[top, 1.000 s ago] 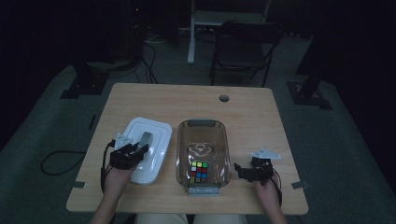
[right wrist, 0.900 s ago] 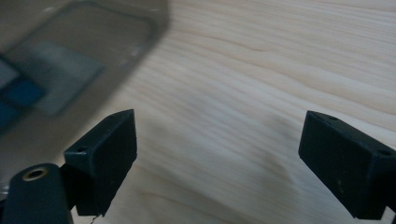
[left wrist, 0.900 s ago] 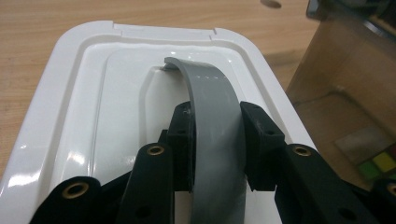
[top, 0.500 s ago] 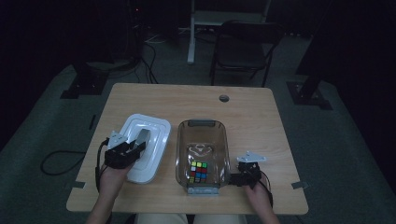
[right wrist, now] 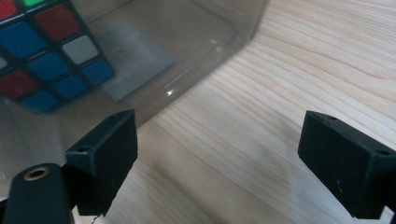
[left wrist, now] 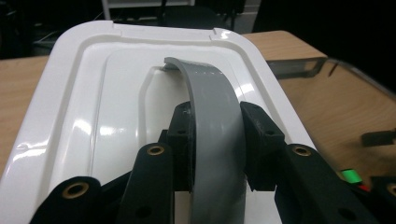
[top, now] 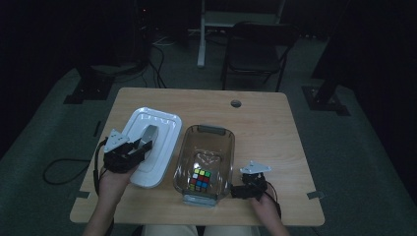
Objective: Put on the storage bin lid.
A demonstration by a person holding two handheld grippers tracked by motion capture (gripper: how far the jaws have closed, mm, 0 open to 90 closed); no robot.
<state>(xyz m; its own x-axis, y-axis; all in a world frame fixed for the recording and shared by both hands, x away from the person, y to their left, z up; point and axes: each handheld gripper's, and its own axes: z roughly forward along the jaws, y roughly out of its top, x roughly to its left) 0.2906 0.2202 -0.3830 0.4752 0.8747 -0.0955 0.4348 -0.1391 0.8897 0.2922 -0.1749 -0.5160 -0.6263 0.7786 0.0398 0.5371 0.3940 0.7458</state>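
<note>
left gripper clamps lid handle | right gripper wide, bin at 9 | risk: lid tilts, slips

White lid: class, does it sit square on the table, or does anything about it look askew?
Askew. The lid lies tilted beside the clear box, its grey handle clamped in the left gripper.

Far half of the light wooden table is left bare; free passage there. Left side is blocked by the white plastic lid, centre by the clear plastic bin. A narrow strip of bare wood is left between them.
</note>
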